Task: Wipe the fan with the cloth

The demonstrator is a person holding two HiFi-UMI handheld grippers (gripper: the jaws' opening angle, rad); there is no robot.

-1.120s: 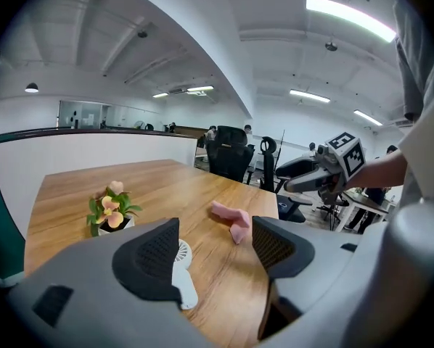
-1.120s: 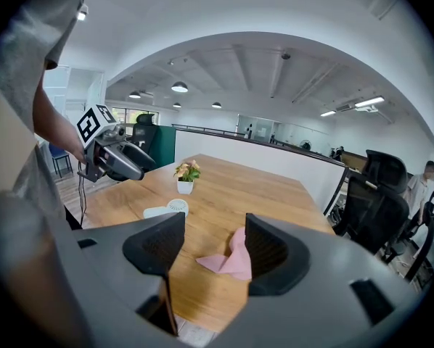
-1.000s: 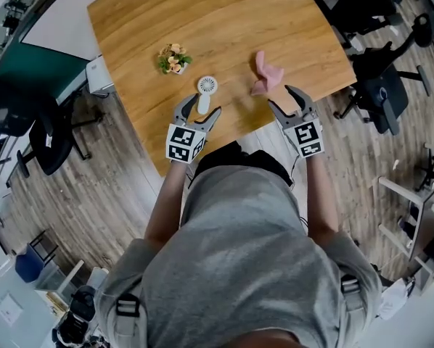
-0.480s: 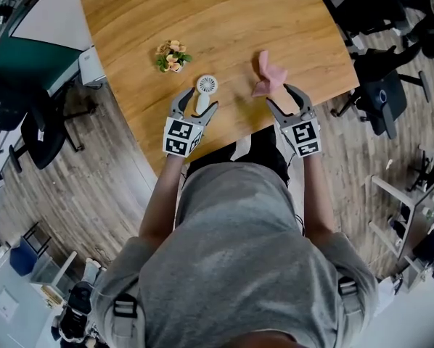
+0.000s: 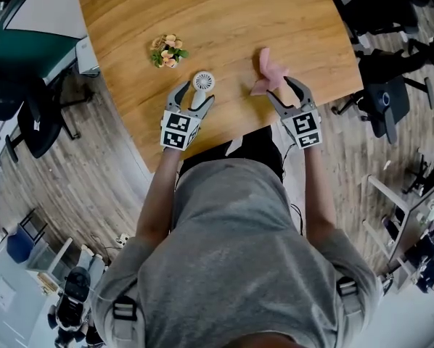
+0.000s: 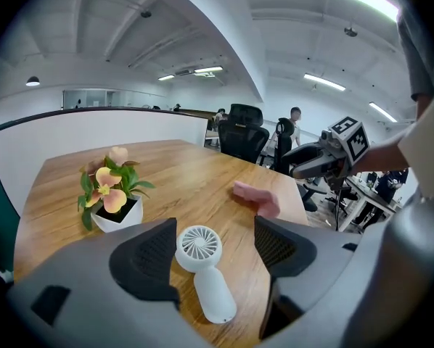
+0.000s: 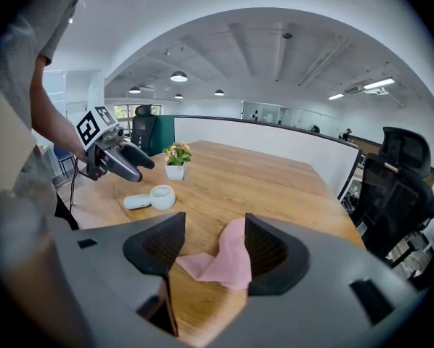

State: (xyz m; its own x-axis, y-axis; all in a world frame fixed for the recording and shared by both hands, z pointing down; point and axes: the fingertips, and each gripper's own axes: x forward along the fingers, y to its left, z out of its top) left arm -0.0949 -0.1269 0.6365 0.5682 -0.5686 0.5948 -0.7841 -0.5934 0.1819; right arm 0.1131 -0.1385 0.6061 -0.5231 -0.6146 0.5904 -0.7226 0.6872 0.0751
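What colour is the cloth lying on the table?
Pink. The cloth shows best in the right gripper view.

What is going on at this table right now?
A person holds a gripper in each hand over a wooden table. The left gripper is open, and the small white fan lies on the table between its jaws, not gripped. The right gripper is open too, lined up on the crumpled pink cloth. Nothing is picked up and no wiping has begun. A small potted flower stands beyond the fan.
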